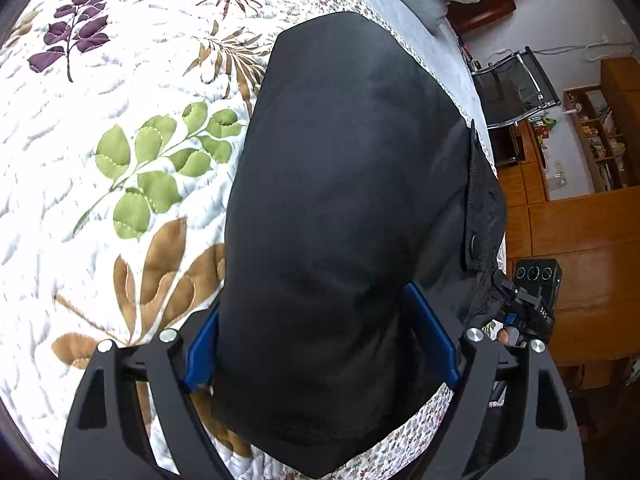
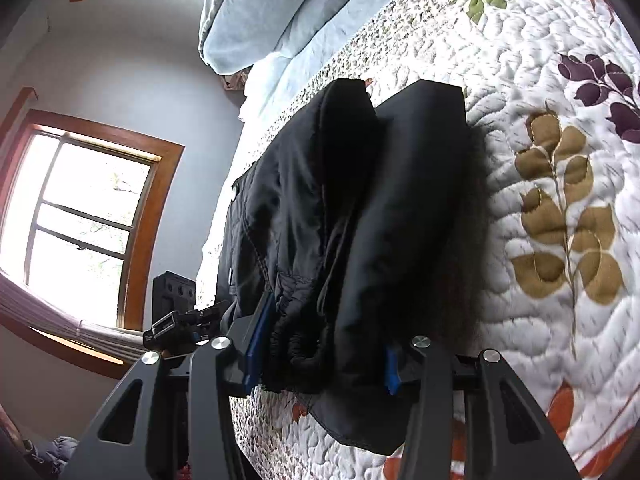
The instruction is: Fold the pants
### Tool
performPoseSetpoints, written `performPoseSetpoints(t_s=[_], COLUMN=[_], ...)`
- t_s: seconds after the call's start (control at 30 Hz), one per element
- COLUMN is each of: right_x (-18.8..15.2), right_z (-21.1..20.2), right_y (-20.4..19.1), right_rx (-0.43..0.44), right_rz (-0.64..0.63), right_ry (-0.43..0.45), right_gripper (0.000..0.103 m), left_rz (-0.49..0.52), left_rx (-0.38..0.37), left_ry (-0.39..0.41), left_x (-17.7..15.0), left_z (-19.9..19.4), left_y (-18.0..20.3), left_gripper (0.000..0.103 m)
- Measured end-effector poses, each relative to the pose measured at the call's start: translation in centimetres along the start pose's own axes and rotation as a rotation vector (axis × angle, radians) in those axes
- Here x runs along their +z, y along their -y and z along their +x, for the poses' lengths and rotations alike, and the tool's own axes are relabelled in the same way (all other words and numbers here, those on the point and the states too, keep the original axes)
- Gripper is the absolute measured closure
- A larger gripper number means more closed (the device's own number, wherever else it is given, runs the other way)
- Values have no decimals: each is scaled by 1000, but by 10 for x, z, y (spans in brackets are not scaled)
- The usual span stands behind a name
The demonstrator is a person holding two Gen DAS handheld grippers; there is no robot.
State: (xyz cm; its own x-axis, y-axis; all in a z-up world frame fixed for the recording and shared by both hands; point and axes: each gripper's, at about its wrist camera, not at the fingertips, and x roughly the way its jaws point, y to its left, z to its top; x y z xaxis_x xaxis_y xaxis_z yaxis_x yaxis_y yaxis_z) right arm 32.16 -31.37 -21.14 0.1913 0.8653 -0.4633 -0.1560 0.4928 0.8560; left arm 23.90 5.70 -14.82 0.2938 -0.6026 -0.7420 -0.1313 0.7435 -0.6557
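Two grippers, left (image 1: 320, 344) and right (image 2: 322, 348), clamped fingers on bunched black pants (image 1: 344, 200) above the bed (image 1: 120, 200); uneven pulling risked skewing the fold.

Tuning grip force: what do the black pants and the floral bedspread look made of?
Black pants: likely thin synthetic weave, nylon-like; faint sheen, soft drape, elastic gathered waistband. White floral quilted bedspread: seems cotton-type fabric, matte, puffy stitched quilting with leaf patterns.

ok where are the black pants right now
In both wrist views the black pants hang bunched between the blue fingers of the left gripper and right gripper, over the floral quilt.
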Motion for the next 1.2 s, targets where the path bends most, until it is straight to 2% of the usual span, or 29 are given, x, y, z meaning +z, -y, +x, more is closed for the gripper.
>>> performPoseSetpoints(t_s=[0.27, 0.37, 0.5, 0.6, 0.77, 0.93, 1.07, 1.2], right_x=[4, 1, 0, -6, -23, -53, -74, -97], right_z=[4, 1, -5, -22, -51, -71, -82, -88], right_y=[11, 12, 9, 10, 1, -30, -50, -69], right_rx=[33, 29, -23, -40, -137, -276, -314, -363], right_rz=[28, 28, 29, 47, 27, -45, -64, -81], right_ry=[12, 17, 44, 89, 145, 184, 219, 235], right_gripper=[54, 52, 31, 28, 28, 28, 27, 24], left_rz=[5, 9, 34, 63, 103, 115, 143, 158], left_rx=[9, 5, 20, 69, 175, 258, 320, 340], left_ry=[1, 4, 25, 57, 136, 205, 244, 253], left_x=[4, 15, 13, 9, -9, -32, -54, -76], left_z=[4, 13, 10, 2, -21, -44, -62, -72], left_y=[-3, 15, 15, 12, 15, 19, 23, 23], left_gripper=[15, 14, 11, 8, 6, 6, 6, 6])
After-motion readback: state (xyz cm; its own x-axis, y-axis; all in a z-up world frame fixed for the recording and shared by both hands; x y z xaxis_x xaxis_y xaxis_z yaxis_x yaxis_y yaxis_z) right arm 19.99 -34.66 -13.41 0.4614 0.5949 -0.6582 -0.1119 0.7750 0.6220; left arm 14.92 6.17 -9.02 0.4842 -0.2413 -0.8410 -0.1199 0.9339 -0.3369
